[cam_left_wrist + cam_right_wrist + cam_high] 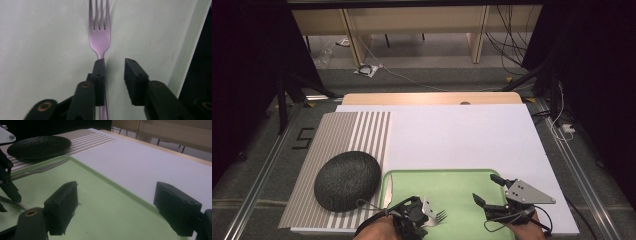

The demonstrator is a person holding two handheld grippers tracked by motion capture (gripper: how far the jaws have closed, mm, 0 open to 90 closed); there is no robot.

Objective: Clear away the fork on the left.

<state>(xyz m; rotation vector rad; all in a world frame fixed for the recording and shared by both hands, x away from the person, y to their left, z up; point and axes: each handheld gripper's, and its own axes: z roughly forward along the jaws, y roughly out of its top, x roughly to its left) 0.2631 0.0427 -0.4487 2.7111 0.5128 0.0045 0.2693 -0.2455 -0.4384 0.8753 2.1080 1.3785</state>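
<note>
We work at a table covered with a white sheet (452,135); its pale wooden edge (432,98) shows at the far side. Beyond the table there is a grey floor with loose cables (412,77) and light wooden furniture (412,25), and dark curtains hang on both sides. On the left part of the table lies a grey placemat with white stripes (347,132), and on it rests a round black textured plate (347,180). Just beside the mat, at our near edge, sits a light green plastic tray (462,182).

On the tray lies a silver metal fork (99,37) with four tines and a slim handle, flat, near the tray's left part. In the left gripper view the fork's neck runs under the left-hand jaw, and the handle passes below it; if the jaw really touches the metal, we cannot say for sure. The left gripper (424,217) has its jaws apart, so the fork is not pinched. A silver table knife (37,170) lies along the left rim of the tray.

The right gripper (492,192) hovers over the right part of the tray with its jaws widely spread, holding nothing.
</note>
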